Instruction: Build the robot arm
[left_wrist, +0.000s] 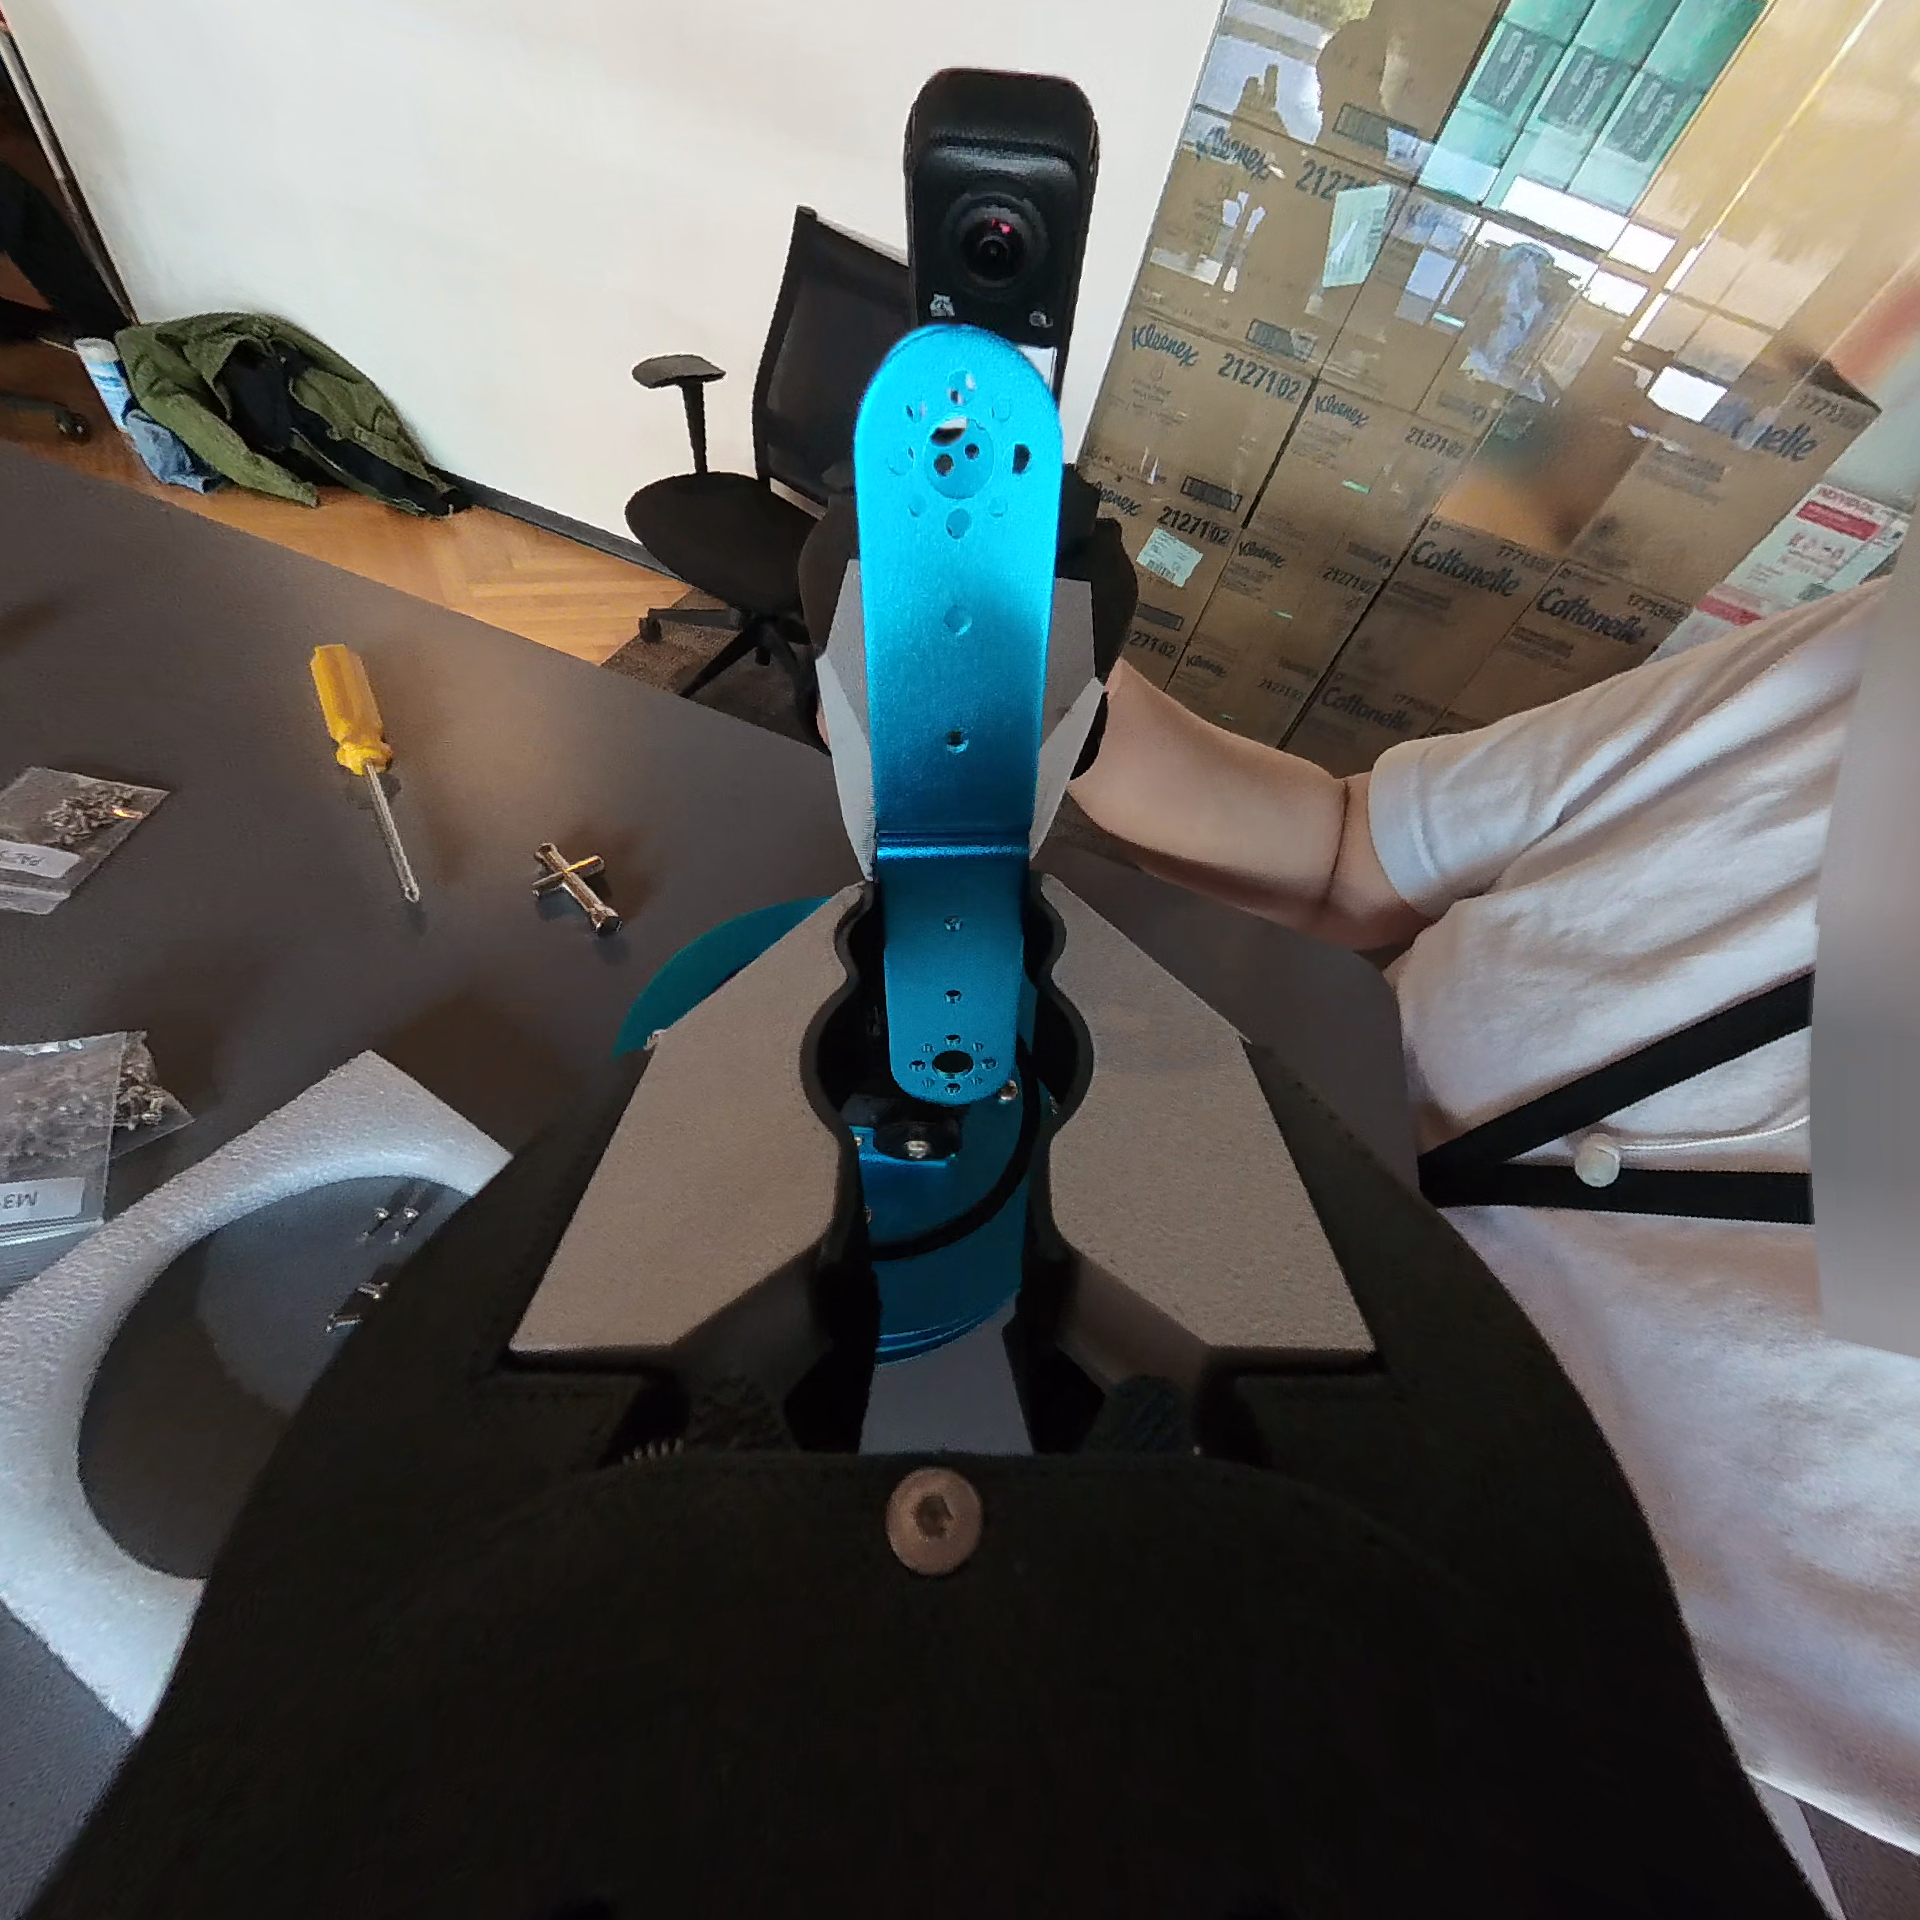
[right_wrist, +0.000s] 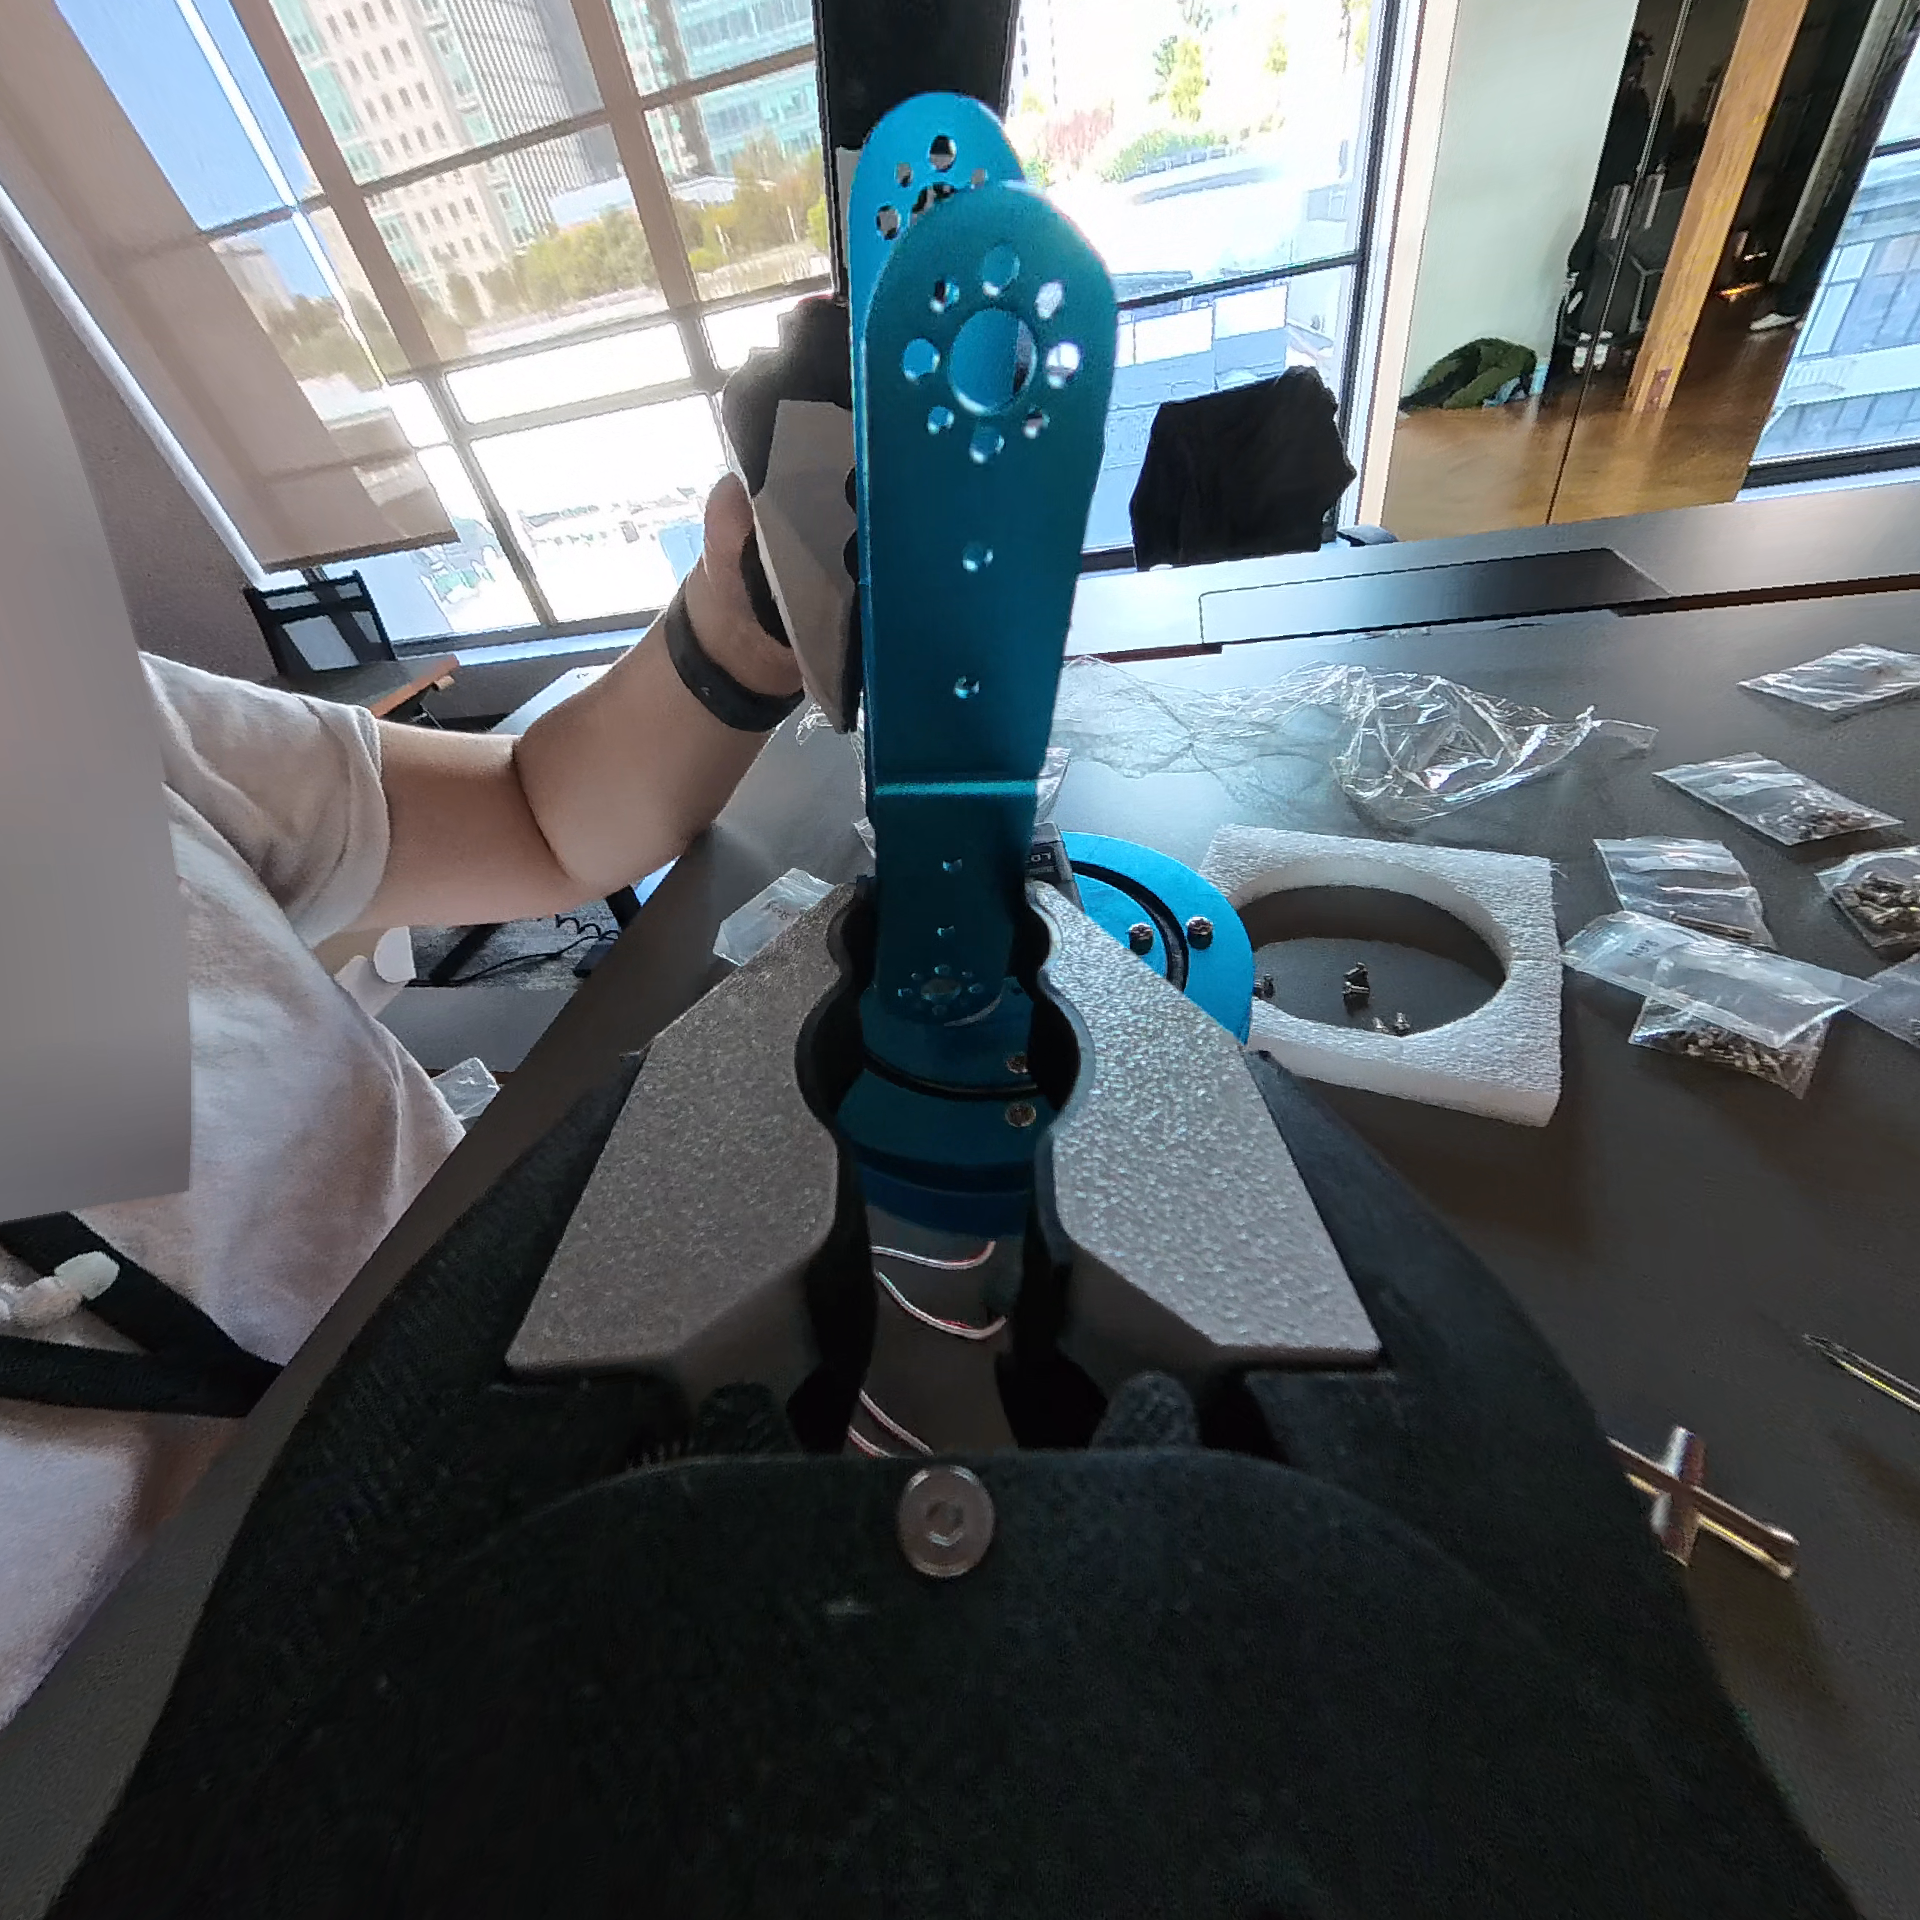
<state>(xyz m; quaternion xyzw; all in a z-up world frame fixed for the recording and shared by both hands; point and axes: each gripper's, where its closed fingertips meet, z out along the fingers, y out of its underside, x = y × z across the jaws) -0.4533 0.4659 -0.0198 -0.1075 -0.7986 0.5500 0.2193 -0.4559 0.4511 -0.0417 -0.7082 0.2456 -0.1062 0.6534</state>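
A blue metal bracket assembly stands upright between my two grippers, which face each other. In the left wrist view its long perforated bracket (left_wrist: 956, 623) rises from a blue round body (left_wrist: 935, 1278). My left gripper (left_wrist: 951, 894) is shut on that body, grey fingers (left_wrist: 727, 1143) on both sides. The right gripper (left_wrist: 1075, 707) shows behind the bracket with its black camera (left_wrist: 997, 208). In the right wrist view my right gripper (right_wrist: 945, 894) is shut on the same assembly (right_wrist: 966, 582), with thin wires (right_wrist: 935, 1299) below it. The left gripper (right_wrist: 805, 540) is beyond, held by a hand.
On the dark table (left_wrist: 260, 644) lie a yellow screwdriver (left_wrist: 353, 717), a metal cross wrench (left_wrist: 577, 883), a white foam frame with a round hole (right_wrist: 1455, 904), a blue disc (right_wrist: 1174, 925), crumpled plastic wrap (right_wrist: 1403, 727) and several bags of screws (right_wrist: 1725, 1008). A person in a white shirt (left_wrist: 1610, 831) sits close by.
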